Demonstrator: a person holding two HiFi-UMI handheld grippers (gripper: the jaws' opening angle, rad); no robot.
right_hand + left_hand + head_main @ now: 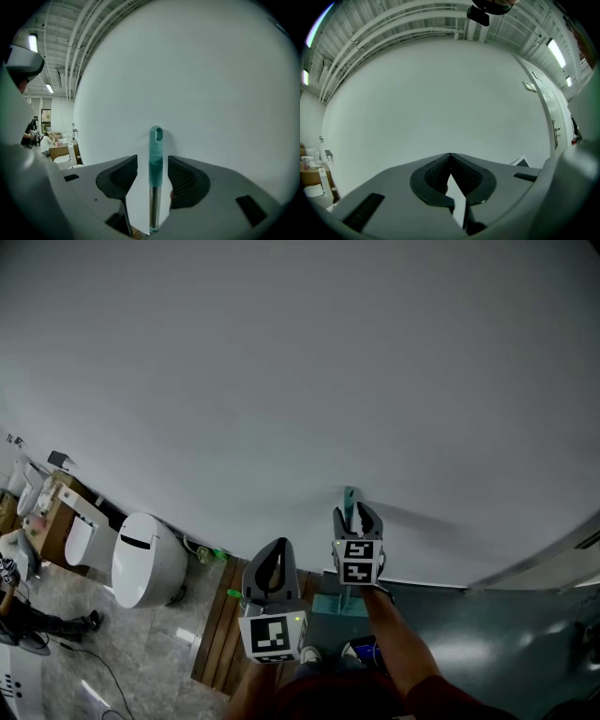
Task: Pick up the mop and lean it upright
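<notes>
The mop handle (156, 154), a metal pole with a teal grip and a hanging hole at its top, stands upright against the white wall (211, 93). In the head view its teal tip (350, 495) shows just above my right gripper (357, 514). My right gripper (153, 161) is open, a pad on either side of the teal grip, and neither pad touches it. My left gripper (277, 547) hangs a little lower and to the left of the mop. Its fingertips meet, so the left gripper (450, 154) is shut with nothing between them, facing bare wall.
A white toilet (145, 561) stands at the wall's foot on the left, beside a wooden slatted platform (217, 638). A cluttered table (58, 507) and a person's legs (28, 620) are at the far left. Dark green floor (497, 638) lies to the right.
</notes>
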